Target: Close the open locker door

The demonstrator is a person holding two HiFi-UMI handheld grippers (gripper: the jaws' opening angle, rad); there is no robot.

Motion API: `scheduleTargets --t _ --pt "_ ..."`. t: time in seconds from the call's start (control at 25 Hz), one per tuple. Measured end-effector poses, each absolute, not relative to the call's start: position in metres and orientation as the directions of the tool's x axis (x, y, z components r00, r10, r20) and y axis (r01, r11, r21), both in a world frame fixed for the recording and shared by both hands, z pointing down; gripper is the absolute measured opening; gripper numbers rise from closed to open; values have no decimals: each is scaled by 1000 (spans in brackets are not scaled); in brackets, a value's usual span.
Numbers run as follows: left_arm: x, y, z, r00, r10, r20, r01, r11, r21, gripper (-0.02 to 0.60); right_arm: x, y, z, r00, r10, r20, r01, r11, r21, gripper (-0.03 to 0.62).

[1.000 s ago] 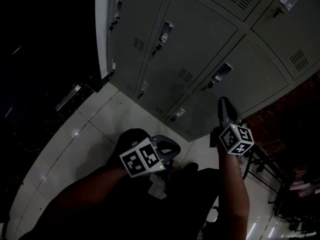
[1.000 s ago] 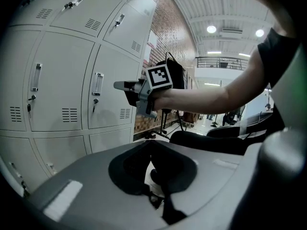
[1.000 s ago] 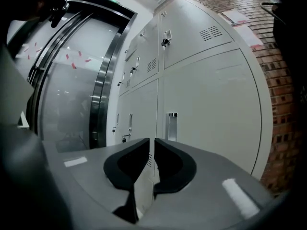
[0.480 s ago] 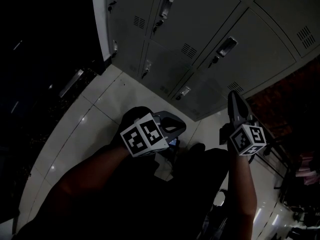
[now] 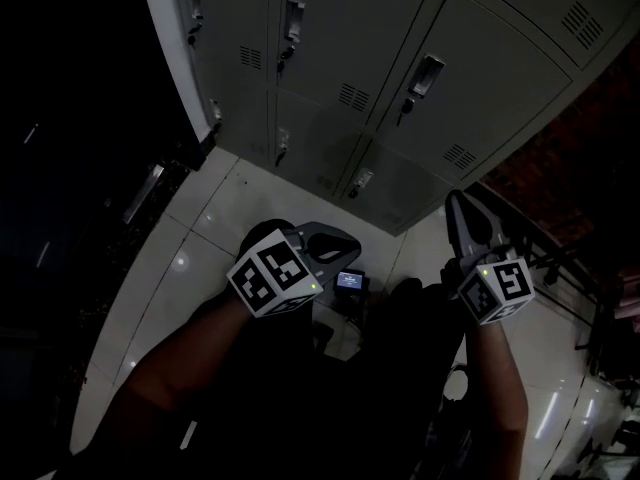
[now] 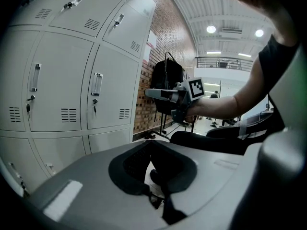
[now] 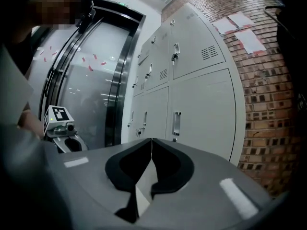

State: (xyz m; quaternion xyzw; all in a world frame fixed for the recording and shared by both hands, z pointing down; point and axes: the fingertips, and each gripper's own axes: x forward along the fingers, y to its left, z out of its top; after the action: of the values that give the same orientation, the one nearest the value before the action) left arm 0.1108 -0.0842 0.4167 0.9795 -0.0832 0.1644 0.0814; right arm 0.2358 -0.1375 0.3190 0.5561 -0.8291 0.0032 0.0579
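Observation:
The grey locker bank (image 5: 400, 68) fills the top of the head view, and every door I see on it lies flush. My left gripper (image 5: 322, 241) hangs low over the floor tiles, well short of the lockers, its jaws together and empty. My right gripper (image 5: 462, 218) points up toward the bottom right lockers without touching them, also shut and empty. In the left gripper view the lockers (image 6: 62, 80) stand at the left beyond the shut left gripper (image 6: 156, 143). The right gripper view shows the right gripper (image 7: 151, 140) with its tips meeting in front of a closed door (image 7: 201, 109).
White floor tiles (image 5: 200, 228) run before the lockers. A small lit device (image 5: 350, 280) lies by my legs. A brick wall (image 7: 268, 80) with paper sheets (image 7: 244, 28) stands right of the lockers, a black bag (image 6: 165, 78) on a rack beside it. A dark-framed glass door (image 7: 96, 80) is further left.
The view has swung, so the lockers sit higher and further left. Both grippers have drawn back a little from the lockers, the right one shifting rightward.

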Motion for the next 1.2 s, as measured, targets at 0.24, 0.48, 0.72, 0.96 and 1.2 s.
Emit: scheduleTargets --t 0.24,0.48,0.72,0.96,1.2 --pt "112 -83 417 931 -136 339 -189 -974 127 12 234 -114 324 -401 -909 114 -909 410 72 6" --pt "116 -81 417 932 -128 341 -180 -975 127 12 233 -88 339 -415 -898 146 -903 426 52 5" --pt "122 -79 418 932 -116 343 -168 -978 125 12 236 -70 361 -428 -886 182 -898 439 28 5" --pt "129 -77 420 933 -105 345 -156 -980 125 12 236 -60 378 -434 -880 195 -894 447 28 5" --pt "133 -74 422 931 -97 353 -148 -981 122 12 243 -51 397 -443 -867 226 -891 454 -7 2"
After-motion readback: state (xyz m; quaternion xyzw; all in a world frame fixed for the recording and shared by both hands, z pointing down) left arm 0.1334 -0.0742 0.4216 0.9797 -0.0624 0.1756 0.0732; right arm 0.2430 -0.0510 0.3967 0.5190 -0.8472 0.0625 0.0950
